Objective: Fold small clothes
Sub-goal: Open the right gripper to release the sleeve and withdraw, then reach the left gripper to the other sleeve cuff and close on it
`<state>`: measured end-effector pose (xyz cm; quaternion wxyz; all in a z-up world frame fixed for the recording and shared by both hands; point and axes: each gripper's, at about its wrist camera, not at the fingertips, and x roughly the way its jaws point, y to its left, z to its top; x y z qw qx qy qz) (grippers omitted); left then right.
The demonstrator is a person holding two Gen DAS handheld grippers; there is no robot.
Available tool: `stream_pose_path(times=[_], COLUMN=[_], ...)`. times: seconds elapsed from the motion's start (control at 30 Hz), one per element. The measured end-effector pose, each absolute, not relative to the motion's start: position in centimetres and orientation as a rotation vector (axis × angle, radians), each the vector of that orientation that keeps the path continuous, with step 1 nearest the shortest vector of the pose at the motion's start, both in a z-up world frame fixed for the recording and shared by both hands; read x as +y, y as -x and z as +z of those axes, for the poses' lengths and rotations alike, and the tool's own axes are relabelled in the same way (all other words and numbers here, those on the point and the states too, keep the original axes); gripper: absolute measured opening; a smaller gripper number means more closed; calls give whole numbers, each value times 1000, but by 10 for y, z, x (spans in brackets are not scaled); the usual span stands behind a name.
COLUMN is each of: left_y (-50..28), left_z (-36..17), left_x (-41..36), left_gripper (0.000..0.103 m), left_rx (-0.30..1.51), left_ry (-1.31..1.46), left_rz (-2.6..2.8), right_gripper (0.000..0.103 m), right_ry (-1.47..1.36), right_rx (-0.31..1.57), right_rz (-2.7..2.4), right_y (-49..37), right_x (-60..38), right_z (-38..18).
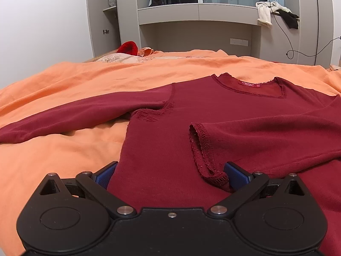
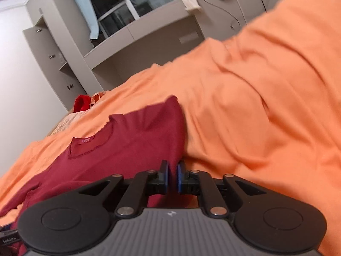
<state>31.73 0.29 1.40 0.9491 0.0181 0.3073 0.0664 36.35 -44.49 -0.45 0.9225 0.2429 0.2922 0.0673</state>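
Note:
A dark red long-sleeved shirt [image 1: 213, 111] lies face up on an orange bedspread [image 1: 64, 81], neckline at the far side. One sleeve stretches out to the left. The other sleeve is folded across the body, its cuff [image 1: 204, 155] lying near me. My left gripper [image 1: 171, 173] is open wide over the shirt's near edge, with cloth between its blue pads [image 1: 236, 172] but not pinched. In the tilted right wrist view my right gripper [image 2: 172, 177] is shut on a fold at the side edge of the shirt [image 2: 127, 145], whose cloth rises between the pads.
The orange bedspread [image 2: 266, 106] is rumpled into ridges to the right. A bright red item [image 1: 127, 48] and a pillow lie at the bed's far left. Behind stand a grey cupboard and window ledge [image 1: 191, 15] with clothes [image 1: 264, 12] and a hanging cable [image 1: 285, 36].

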Motion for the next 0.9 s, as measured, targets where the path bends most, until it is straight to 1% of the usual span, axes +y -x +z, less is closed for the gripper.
stream_pose_path(times=[0.03, 0.13, 0.2, 0.23, 0.3, 0.33, 0.4, 0.43, 0.47, 0.5, 0.53, 0.57, 0.6, 0.63, 0.67, 0.7, 0.73, 0.9], left_y=[-317, -316, -316, -316, -316, -315, -315, -314, -314, -313, -312, -310, -309, -307, -305, -303, -302, -301], left_z=[14, 13, 13, 13, 13, 13, 14, 14, 15, 15, 16, 18, 20, 22, 25, 27, 29, 38], left_x=[4, 5, 5, 5, 6, 6, 6, 7, 8, 10, 12, 15, 19, 23, 30, 36, 45, 99], left_gripper=[103, 103, 103, 103, 103, 103, 103, 103, 103, 103, 103, 103, 103, 103, 103, 103, 102, 102], left_rx=[624, 622, 621, 621, 620, 620, 620, 619, 619, 618, 616, 612, 604, 591, 572, 554, 533, 498], left_ry=[-34, -29, -31, -32, -33, -32, -30, -29, -25, -20, -13, 0, 17, 35, 58, 77, 100, 225], left_rz=[132, 123, 122, 123, 123, 122, 117, 112, 105, 95, 85, 73, 65, 63, 74, 95, 135, 312], right_gripper=[22, 31, 31, 29, 28, 28, 32, 36, 43, 47, 59, 68, 71, 77, 87, 94, 103, 103], right_ry=[-518, -519, -485, -462, -479, -489, -492, -485, -474, -462, -454, -444, -433, -422, -412, -404, -399, -363], right_rx=[599, 596, 615, 629, 626, 621, 613, 607, 603, 594, 586, 575, 562, 551, 542, 534, 522, 485], right_rz=[140, 163, 161, 150, 154, 155, 152, 148, 145, 150, 153, 158, 167, 178, 187, 194, 198, 238], right_y=[-364, -356, -354, -355, -353, -351, -347, -344, -340, -336, -333, -329, -325, -322, -319, -316, -312, -298], right_x=[-447, -452, -449, -447, -448, -450, -451, -451, -452, -451, -449, -447, -445, -442, -439, -436, -432, -418], right_z=[-4, -2, -5, -8, -11, -11, -8, -6, -4, -2, 1, 3, 6, 9, 11, 13, 15, 24])
